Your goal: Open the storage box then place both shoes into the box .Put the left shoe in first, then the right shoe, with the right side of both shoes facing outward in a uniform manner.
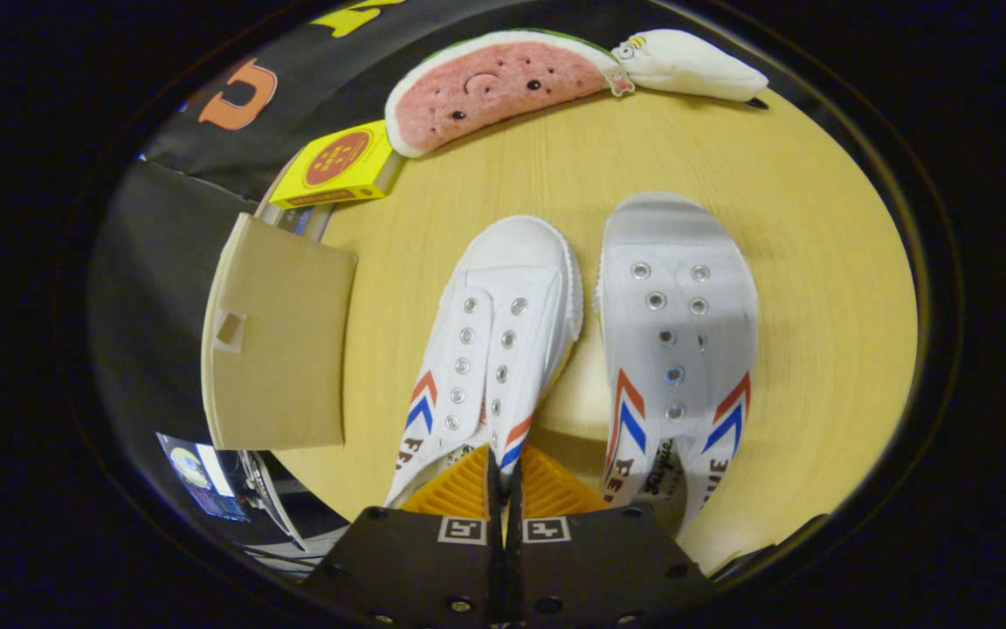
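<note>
Two white canvas shoes with red and blue chevrons lie on the wooden table, toes pointing away from me. My gripper is shut on the striped side wall of the nearer shoe, close to its heel opening; that shoe looks tilted. The other shoe lies flat beside it, just ahead and to the right of the fingers. Left of the held shoe, a tan cardboard flap with a small cut-out stands open on the storage box. I cannot see the inside of the box.
A watermelon-slice plush and a white plush lie at the far side of the table. A yellow carton sits beyond the flap. The table's edge runs close on the left, under the box.
</note>
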